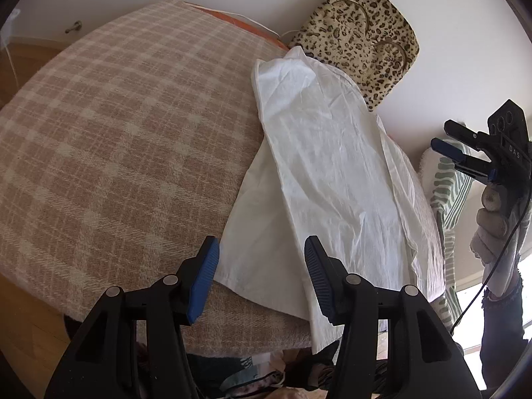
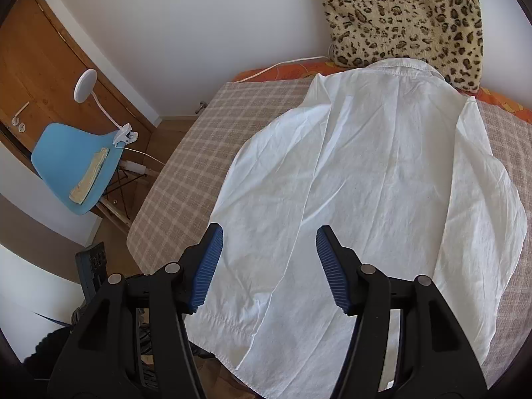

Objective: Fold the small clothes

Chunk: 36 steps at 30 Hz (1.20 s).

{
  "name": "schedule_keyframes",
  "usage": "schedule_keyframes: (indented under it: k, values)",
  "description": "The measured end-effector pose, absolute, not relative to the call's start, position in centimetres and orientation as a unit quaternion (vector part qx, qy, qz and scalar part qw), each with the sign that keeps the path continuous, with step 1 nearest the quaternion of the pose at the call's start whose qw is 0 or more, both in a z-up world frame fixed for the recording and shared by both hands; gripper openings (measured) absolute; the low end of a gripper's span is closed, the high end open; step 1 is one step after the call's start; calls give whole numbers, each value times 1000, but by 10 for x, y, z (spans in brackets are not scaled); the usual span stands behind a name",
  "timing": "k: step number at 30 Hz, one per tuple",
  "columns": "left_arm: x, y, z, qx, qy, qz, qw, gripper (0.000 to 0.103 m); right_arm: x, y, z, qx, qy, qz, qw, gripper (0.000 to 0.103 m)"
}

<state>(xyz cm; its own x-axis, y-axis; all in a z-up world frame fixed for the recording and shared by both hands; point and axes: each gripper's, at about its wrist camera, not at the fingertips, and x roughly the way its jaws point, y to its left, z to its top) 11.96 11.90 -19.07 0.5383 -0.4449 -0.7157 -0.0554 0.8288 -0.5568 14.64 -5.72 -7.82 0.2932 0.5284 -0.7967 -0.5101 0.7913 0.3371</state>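
Note:
A white shirt [image 2: 375, 179] lies back-up on a pink-and-cream plaid blanket [image 2: 206, 153], collar toward the wall, its hem hanging over the near edge. It also shows in the left wrist view [image 1: 326, 173], with one side folded over. My right gripper [image 2: 269, 266] is open and empty just above the shirt's lower part. My left gripper [image 1: 262, 276] is open and empty over the shirt's near corner at the blanket's edge. The right gripper also shows in the left wrist view [image 1: 449, 138], open, held in a gloved hand beyond the shirt.
A leopard-print cushion [image 2: 405, 16] leans on the wall behind the collar. A blue chair [image 2: 73, 166] with a folded cloth and a clip lamp [image 2: 86, 84] stands left by a wooden door. A green-striped cloth [image 1: 449, 199] hangs at the blanket's right side. Clothes lie below the near edge.

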Motion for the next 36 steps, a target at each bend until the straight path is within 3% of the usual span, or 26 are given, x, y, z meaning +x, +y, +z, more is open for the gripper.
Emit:
schedule_keyframes:
  k: [8,10,12,16,25,26,27,29,36]
  values:
    - [121,124,-205,-305,461,-145,820,49,196,18,-96,7,538,315,782,65]
    - [118,128,-207,-319,455,-145,818,38,210,39,-106,-6,551,310,775,65]
    - [118,130,-211,-330,460,-147,811,9,227,59,-119,-6,570,300,765,65]
    - [117,129,-211,-341,453,-164,807,3,252,105,-143,-47,593,271,757,65]
    - [103,114,-180,-261,425,-159,852,5,286,182,-186,-160,605,183,758,65]
    - [101,118,-178,-258,424,-150,855,12,289,186,-190,-165,606,176,758,65]
    - [101,121,-178,-253,428,-142,856,28,292,189,-194,-170,608,170,757,65]
    - [100,124,-180,-246,439,-128,855,38,296,196,-203,-177,615,161,751,65]
    - [105,113,-188,-205,467,-116,852,38,300,211,-232,-244,624,133,731,65]
